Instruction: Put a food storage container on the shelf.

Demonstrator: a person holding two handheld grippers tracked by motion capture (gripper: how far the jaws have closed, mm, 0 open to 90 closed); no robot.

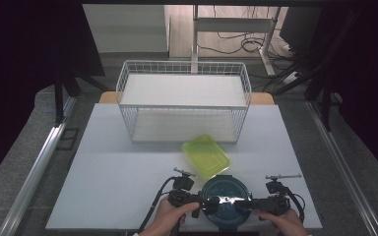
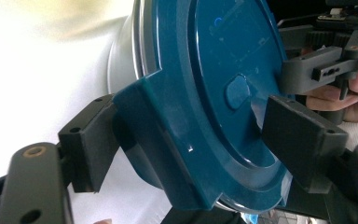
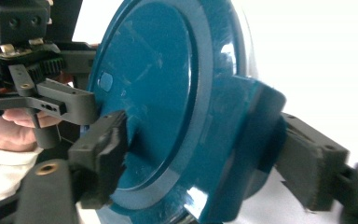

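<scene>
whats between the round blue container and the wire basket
The yellow-green lid lies on the white table between the round blue container and wire basket, in the high view.

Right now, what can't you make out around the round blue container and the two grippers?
- Contents of the round container: its blue lid covers it, all views.
- Left gripper finger contact: pad faces hidden behind the lid's clip, left gripper view.
- Right gripper grip: rim hides the pad faces, right gripper view.
- Container's near edge: cut off by the bottom edge, high view.
- Green lid: whether anything lies under it, hidden.
</scene>
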